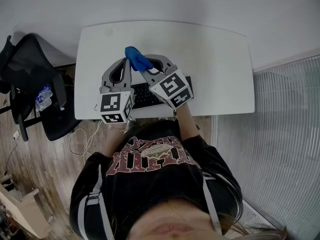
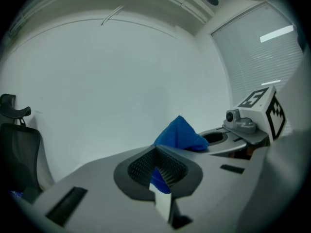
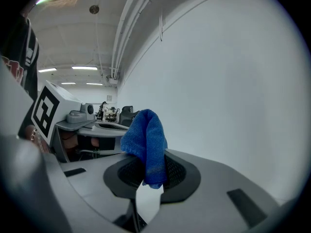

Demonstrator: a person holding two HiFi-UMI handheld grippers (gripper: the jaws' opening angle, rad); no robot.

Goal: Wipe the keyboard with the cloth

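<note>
Holding the blue cloth (image 1: 136,58) up between both grippers, above the white tabletop (image 1: 220,64).
Fingers of the left gripper (image 1: 127,62) and right gripper (image 1: 148,67) each pinch the cloth, tips converging; the keyboard (image 1: 145,96) lies under them by the tabletop's near edge.

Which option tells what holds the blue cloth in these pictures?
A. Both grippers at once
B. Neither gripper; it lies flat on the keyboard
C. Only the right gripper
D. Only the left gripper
A: in the right gripper view the blue cloth is pinched between the shut jaws of the right gripper, and in the left gripper view the jaws of the left gripper are shut on that same cloth.
</note>
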